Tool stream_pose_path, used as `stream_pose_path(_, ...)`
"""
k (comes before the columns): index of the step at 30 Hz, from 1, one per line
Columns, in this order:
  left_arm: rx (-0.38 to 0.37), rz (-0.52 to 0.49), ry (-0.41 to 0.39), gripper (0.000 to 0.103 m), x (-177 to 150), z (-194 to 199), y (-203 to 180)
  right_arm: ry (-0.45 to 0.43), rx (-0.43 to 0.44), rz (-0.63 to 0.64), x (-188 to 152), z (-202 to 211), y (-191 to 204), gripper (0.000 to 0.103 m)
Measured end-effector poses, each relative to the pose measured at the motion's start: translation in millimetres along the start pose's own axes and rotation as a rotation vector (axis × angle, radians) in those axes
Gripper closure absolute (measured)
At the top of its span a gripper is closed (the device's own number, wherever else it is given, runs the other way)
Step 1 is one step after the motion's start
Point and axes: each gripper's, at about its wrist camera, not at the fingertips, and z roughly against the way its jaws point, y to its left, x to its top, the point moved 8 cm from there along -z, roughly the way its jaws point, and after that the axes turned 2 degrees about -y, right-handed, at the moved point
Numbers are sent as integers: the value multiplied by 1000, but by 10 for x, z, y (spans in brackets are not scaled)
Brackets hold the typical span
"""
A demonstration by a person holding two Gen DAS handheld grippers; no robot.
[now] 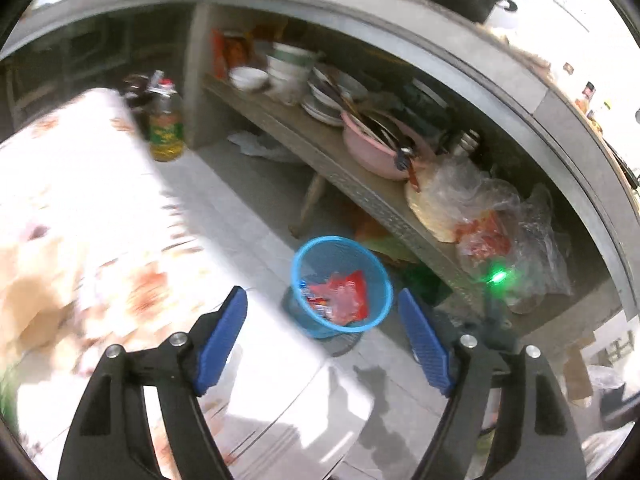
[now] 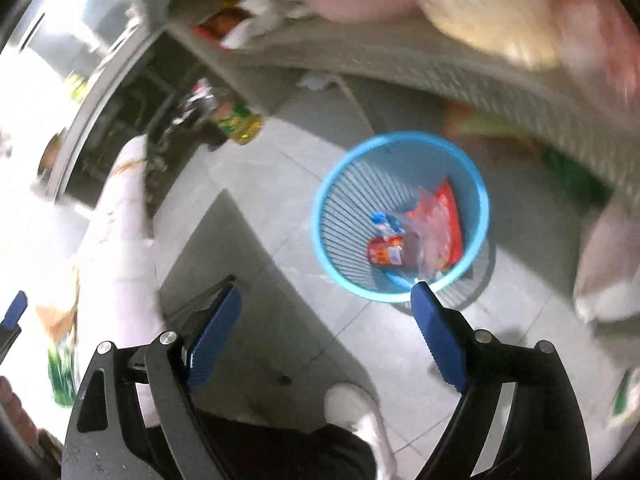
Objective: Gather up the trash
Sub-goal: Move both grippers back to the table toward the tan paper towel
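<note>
A blue mesh bin [image 1: 372,312] stands on the tiled floor under a shelf. It holds red wrappers [image 1: 340,294] and a small blue-and-white packet. The right wrist view looks down into the bin [image 2: 348,216], with a red wrapper [image 2: 438,220] and a red can-like item [image 2: 386,253] inside. My left gripper [image 1: 322,300] is open and empty, above and short of the bin. My right gripper [image 2: 325,294] is open and empty above the floor, its right fingertip [image 2: 424,292] over the bin's near rim.
A table with a floral cloth [image 1: 80,184] fills the left. A low shelf [image 1: 360,184] carries bowls, a pink basin [image 1: 376,148] and plastic bags [image 1: 492,216]. An oil bottle [image 1: 165,128] stands on the floor. A person's white shoe [image 2: 352,404] is below the right gripper.
</note>
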Motion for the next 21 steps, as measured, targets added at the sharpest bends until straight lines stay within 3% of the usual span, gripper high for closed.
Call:
stream_pose_path(4,56,30,-57,26,-217,377,291,-66,67,120,213,347,563,16)
stream_pose_path(9,131,66,-123,23,-465,767,632,-81,166,256,251,546,1294,10)
stream_pose_path(17,218,141,-174,23,-865,1173,1075,34,328,403,-45,339,2480,8)
stream_pose_path(21,238,161,-205,23,-962,1315,1172,112,356,475,-330,163,2982,8)
